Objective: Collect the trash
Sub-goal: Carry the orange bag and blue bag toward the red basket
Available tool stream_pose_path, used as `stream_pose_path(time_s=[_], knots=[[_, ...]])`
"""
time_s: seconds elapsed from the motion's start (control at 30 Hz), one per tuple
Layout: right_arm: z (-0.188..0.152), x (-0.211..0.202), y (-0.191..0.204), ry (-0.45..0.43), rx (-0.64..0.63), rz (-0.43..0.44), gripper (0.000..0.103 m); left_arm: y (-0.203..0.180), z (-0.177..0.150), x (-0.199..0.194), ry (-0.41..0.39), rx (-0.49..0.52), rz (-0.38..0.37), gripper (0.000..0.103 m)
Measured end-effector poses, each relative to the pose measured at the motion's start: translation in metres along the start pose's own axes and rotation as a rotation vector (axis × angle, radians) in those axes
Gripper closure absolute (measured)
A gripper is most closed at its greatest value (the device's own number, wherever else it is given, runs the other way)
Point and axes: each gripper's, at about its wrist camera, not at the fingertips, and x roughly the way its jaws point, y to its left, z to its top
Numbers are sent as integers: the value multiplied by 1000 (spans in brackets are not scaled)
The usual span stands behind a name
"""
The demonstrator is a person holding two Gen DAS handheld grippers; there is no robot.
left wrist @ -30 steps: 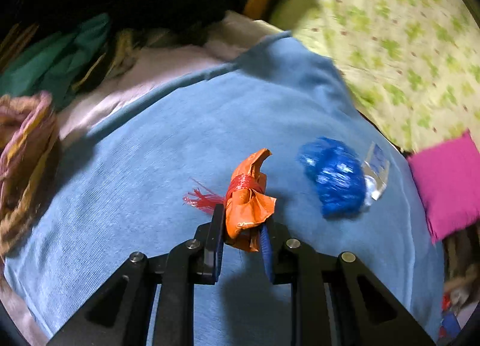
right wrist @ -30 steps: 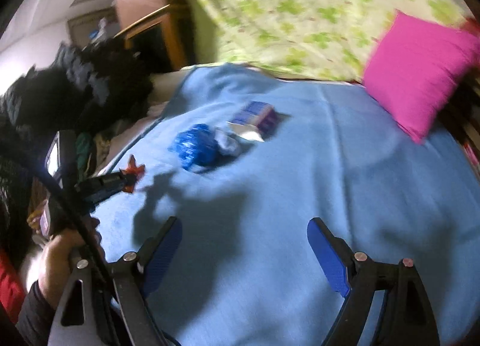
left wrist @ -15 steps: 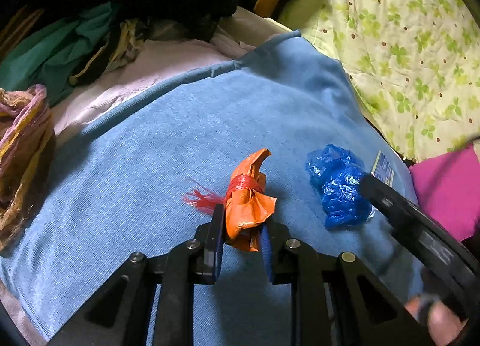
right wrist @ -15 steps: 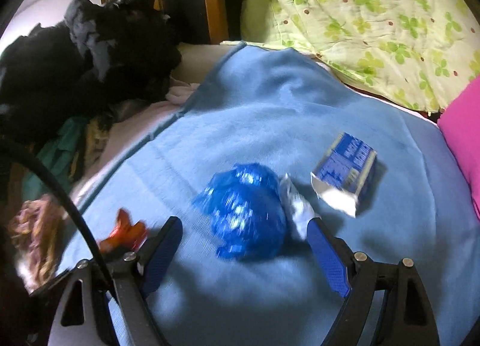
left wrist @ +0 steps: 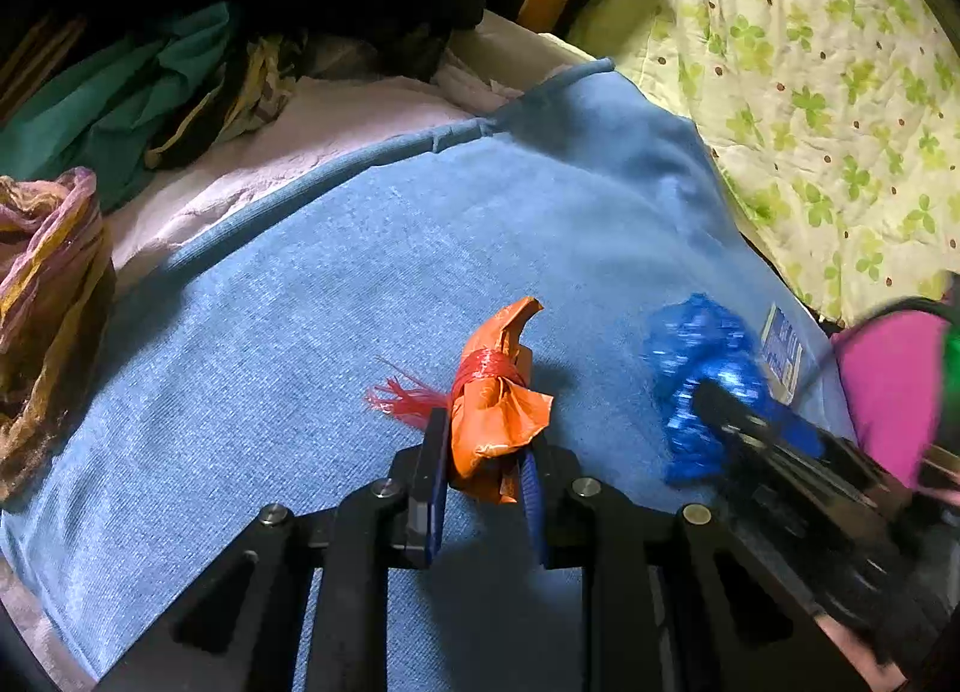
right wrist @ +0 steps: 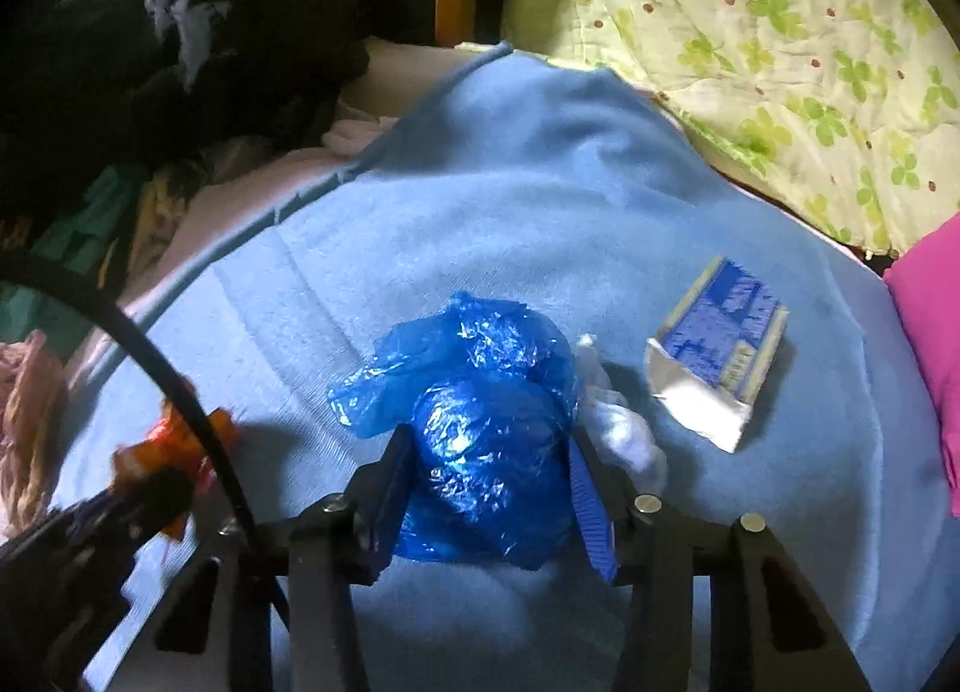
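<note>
On the blue blanket (right wrist: pixel 540 200), the left gripper (left wrist: pixel 483 467) pinches an orange bag (left wrist: pixel 498 410); the right gripper (right wrist: pixel 486 479), jaws just closing, squeezes a blue bag (right wrist: pixel 480 422) beside it.

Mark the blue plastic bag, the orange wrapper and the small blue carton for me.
blue plastic bag (right wrist: pixel 480 428): right wrist view, on its crinkled middle.
orange wrapper (left wrist: pixel 495 419): left wrist view, on its body below the red tie.
small blue carton (right wrist: pixel 720 344): right wrist view, on its printed blue face.
</note>
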Motion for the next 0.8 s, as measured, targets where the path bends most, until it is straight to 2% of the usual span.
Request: stream_pose_path(time_s=[0.1,0.3,0.6,0.8], knots=[[-12,-35,-5,-51,1,-6,51,-4,-2,-1,-7,20,9,80],[-56,-94,-28,-75,52,-34,51,-15,-7,-6,-25,73,6,80],[-131,-147,-82,-68,272,-64,51,-45,-26,-11,-53,221,21,80],[-175,-192,-107,-120,423,-74,51,-65,-43,-16,-87,343,41,80]])
